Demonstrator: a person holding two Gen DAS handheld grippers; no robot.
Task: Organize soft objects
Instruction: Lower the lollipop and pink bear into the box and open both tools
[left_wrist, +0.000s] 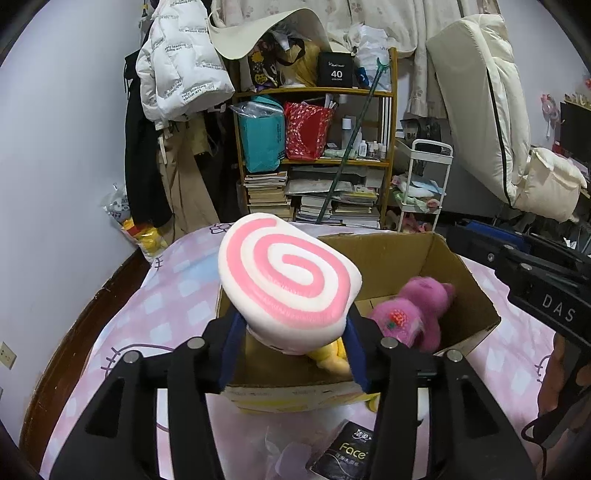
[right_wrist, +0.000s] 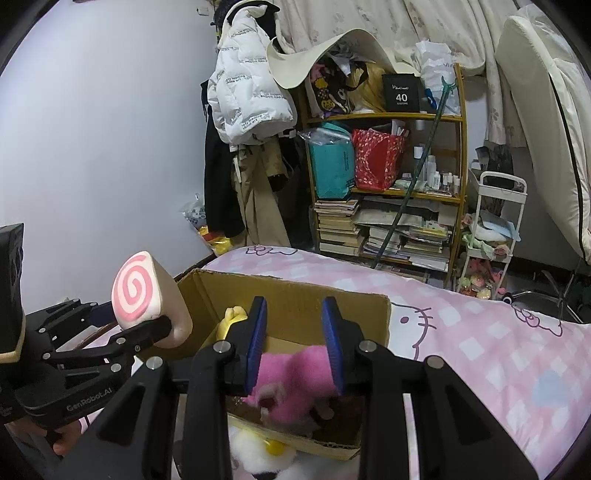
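My left gripper is shut on a white plush cushion with a pink spiral and holds it over the near left corner of an open cardboard box; the cushion also shows in the right wrist view. A pink plush bear lies inside the box, blurred. A yellow plush lies in the box under the cushion. My right gripper is open above the box, with the pink bear below and between its fingers.
The box sits on a bed with a pink Hello Kitty sheet. A black tissue pack and a white plush lie in front of the box. A cluttered bookshelf, hanging coats and a white cart stand behind.
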